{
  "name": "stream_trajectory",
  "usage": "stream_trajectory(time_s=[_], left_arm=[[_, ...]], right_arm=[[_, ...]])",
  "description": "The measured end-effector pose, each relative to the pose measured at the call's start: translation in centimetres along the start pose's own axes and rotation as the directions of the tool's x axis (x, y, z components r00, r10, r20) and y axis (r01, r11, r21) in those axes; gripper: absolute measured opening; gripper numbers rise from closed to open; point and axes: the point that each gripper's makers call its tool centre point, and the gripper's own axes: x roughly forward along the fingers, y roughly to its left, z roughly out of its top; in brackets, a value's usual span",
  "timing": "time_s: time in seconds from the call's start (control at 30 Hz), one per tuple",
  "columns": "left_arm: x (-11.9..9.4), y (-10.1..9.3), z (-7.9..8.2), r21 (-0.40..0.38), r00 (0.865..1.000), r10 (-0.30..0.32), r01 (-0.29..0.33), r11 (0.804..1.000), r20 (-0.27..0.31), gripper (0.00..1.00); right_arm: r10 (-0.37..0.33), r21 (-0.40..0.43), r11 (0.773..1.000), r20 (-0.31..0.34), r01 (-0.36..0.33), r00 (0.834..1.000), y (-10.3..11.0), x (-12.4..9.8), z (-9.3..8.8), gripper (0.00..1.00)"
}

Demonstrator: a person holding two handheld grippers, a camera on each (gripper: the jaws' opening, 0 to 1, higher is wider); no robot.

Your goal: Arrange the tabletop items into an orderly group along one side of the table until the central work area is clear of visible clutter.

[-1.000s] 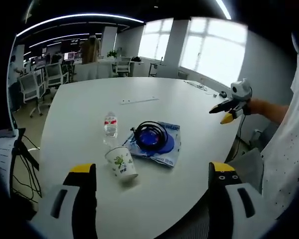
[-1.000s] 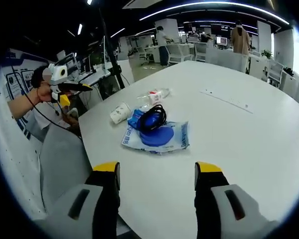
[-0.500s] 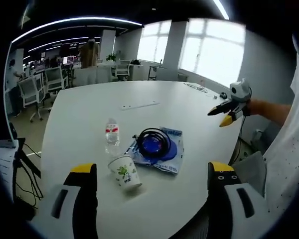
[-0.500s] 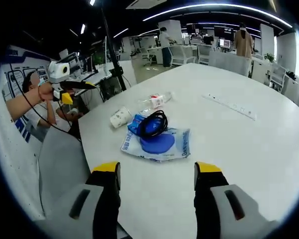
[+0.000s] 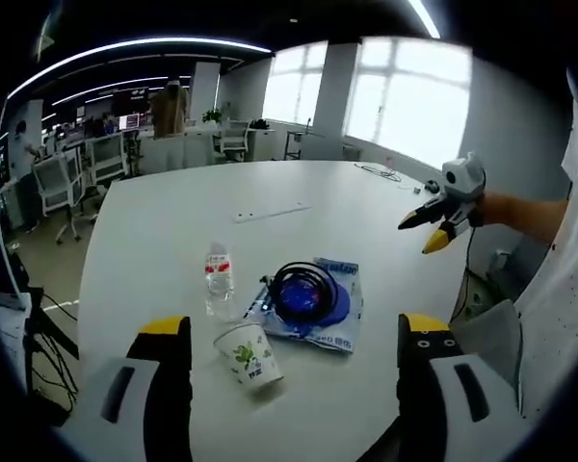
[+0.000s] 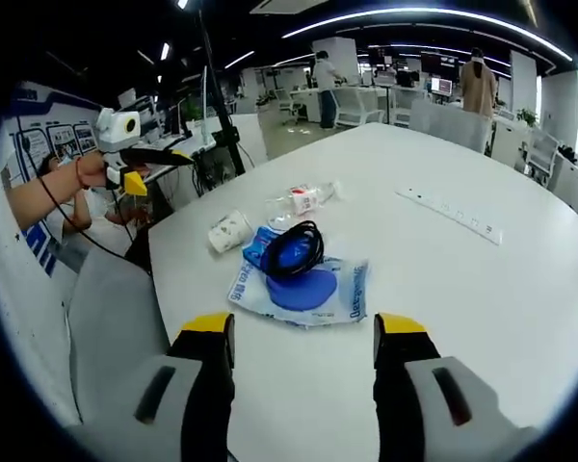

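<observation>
both tools, left tool [image 5: 286, 361] and right tool [image 6: 295, 361], are hovering spread and empty, framing cup [image 5: 249, 353], bottle [image 5: 219, 280] and cable-topped blue pouch [image 5: 313, 303] cluttering the surface [image 5: 173, 231] centre.

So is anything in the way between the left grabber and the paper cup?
Nothing visible is. In the left gripper view the paper cup lies on its side on the white table, in the open gap ahead of the left gripper, with bare tabletop around it.
</observation>
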Motion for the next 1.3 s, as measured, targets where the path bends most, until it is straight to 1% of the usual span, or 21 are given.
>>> stream_trajectory(time_s=[0.13,0.37,0.53,0.93,1.3], left_arm=[[0.8,0.4,0.4,0.003,1.0,-0.01,0.01,1.0,-0.001,0.9],[2.4,0.7,1.3,0.007,1.0,-0.025,0.025,1.0,0.006,0.9],[3.5,0.8,1.6,0.011,0.999,-0.034,0.034,0.999,0.005,0.9],[5.8,1.7,2.0,0.006,0.999,-0.042,0.042,0.999,0.003,0.86],[8.1,2.0,1.9,0.011,0.999,-0.049,0.049,0.999,-0.013,0.82]], right_arm=[[0.011,-0.003,1.0,-0.003,-0.011,1.0,-0.1,0.8,0.4,0.57],[0.02,-0.008,1.0,-0.012,-0.02,1.0,-0.8,2.2,1.1,0.56],[0.023,-0.008,1.0,-0.013,-0.023,1.0,-1.0,3.2,1.6,0.55],[0.035,-0.008,0.999,-0.023,-0.036,0.999,-1.9,5.7,2.6,0.53],[0.038,-0.004,0.999,-0.039,-0.039,0.999,-2.4,7.8,2.9,0.5]])
